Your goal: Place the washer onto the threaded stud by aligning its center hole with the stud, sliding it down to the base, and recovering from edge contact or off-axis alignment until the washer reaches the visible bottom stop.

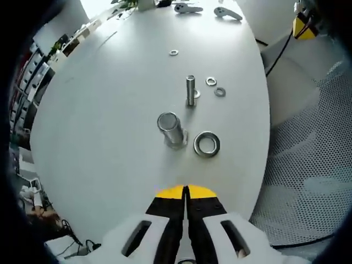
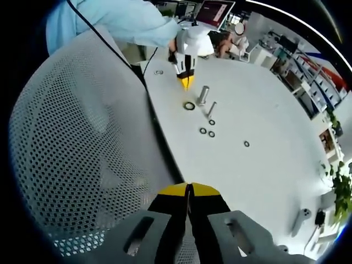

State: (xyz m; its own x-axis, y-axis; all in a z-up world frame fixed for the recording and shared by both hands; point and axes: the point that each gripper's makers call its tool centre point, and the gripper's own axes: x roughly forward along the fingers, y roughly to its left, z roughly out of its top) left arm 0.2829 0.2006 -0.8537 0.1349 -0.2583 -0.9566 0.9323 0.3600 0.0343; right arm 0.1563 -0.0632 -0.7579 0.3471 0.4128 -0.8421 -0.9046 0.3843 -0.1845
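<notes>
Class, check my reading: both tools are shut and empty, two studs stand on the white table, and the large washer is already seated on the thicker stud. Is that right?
Not quite. In the left gripper view the large washer lies flat on the white table beside the thicker stud, not on it. The rest holds: the thinner stud stands behind, and the left tool and right tool are shut and empty.

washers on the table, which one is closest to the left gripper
The large washer, lying flat just right of the wide stud. It is much bigger than the small washers lying farther off beyond the thin stud.
</notes>
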